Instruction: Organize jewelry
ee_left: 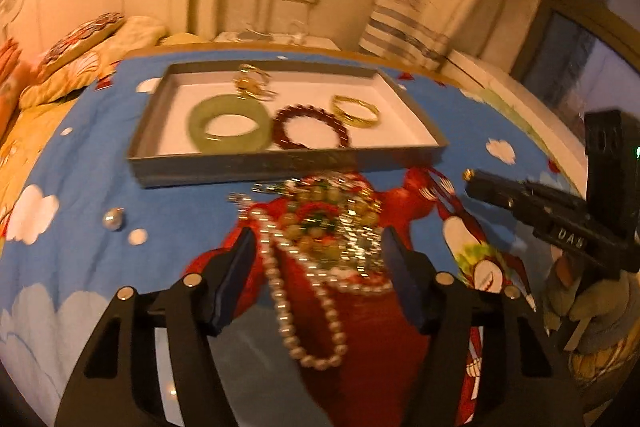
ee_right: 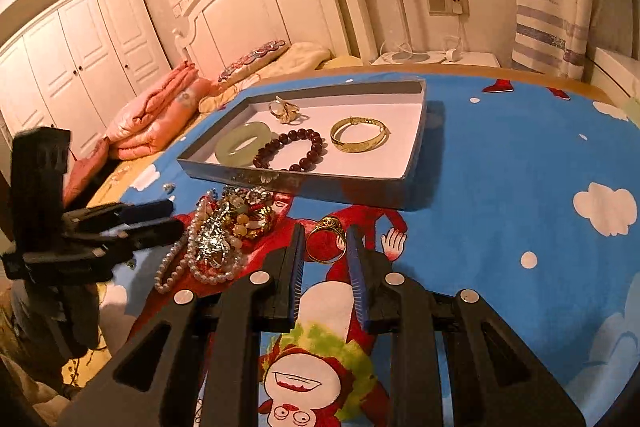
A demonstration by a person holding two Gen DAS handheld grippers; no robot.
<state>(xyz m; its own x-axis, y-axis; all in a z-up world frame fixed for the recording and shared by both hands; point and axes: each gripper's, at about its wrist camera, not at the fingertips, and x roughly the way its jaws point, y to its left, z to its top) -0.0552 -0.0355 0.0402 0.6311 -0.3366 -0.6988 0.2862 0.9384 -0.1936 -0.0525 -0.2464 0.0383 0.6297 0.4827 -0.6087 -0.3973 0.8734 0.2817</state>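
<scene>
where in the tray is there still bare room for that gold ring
The tray has bare floor along its right wall, right of the gold bangle, and at the far right corner. Its left half is crowded: jade bangle, red bead bracelet and a cluster of gold rings. The right tongs straddle the gold ring.

Your tray (ee_right: 414, 143): grey walls, white floor. In it: pale green bangle (ee_right: 241, 143), dark red bead bracelet (ee_right: 294, 149), gold bangle (ee_right: 359, 134). Cloth (ee_right: 500, 163) is blue with white clouds and a red cartoon figure. Pearl strand (ee_left: 308, 307) is white. Your claws: black, blue pads (ee_right: 297, 267).
</scene>
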